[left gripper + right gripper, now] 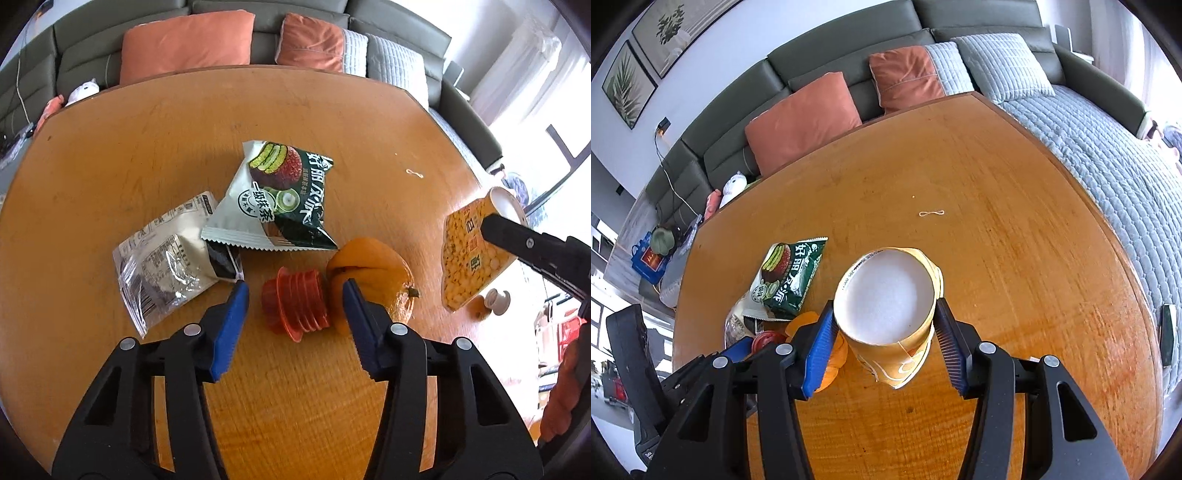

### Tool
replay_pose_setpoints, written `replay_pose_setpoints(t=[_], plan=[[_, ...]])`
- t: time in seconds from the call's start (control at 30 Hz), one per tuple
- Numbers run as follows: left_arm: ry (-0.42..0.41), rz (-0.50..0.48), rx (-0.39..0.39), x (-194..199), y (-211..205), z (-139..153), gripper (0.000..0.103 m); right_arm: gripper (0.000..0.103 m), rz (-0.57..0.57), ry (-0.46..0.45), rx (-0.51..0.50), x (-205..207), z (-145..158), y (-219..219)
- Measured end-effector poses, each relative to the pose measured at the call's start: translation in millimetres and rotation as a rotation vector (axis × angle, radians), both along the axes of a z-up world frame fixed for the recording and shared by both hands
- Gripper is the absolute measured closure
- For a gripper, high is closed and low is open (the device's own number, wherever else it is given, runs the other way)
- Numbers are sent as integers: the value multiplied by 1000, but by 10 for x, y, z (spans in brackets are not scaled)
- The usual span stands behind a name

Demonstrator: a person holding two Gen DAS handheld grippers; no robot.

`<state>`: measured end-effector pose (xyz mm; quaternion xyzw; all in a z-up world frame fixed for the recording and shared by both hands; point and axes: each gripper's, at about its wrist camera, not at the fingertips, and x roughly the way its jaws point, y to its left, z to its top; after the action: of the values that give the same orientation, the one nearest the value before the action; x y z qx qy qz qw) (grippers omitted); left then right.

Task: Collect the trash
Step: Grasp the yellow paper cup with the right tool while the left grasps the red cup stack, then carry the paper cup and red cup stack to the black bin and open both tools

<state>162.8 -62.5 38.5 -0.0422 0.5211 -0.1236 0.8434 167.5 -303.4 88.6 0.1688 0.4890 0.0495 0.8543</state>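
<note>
Left gripper (295, 306) has its jaws apart around the red jelly cup (293, 304) on the table (332, 122), not pinching yet, while the right gripper (884, 326) is clamped on the paper cup (886, 314), so next I'd guess it squeezes and lifts.

Each hand-held gripper (295, 291) (884, 317) had black plastic arms, round silver rivets and ribbed blue finger pads (227, 332), filling the frame's bottom.

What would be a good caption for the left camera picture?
Left gripper straddles a red ribbed cup beside orange peel and snack wrappers.
</note>
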Motion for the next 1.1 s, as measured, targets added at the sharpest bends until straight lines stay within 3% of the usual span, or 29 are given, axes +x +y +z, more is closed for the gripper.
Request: replay_pose_setpoints(t=[0.17, 0.4, 0.7, 1.1], plan=[[15, 2, -24, 20, 20, -48, 65, 49, 3, -1, -1, -21, -3, 34], [19, -25, -50, -99, 44, -63, 66, 49, 5, -28, -21, -129, 123, 114], [-36, -15, -76, -421, 335, 176, 66, 49, 45, -75, -47, -327, 354, 441], [-73, 69, -53, -955, 1154, 360, 66, 49, 172, -98, -50, -576, 506, 1403]])
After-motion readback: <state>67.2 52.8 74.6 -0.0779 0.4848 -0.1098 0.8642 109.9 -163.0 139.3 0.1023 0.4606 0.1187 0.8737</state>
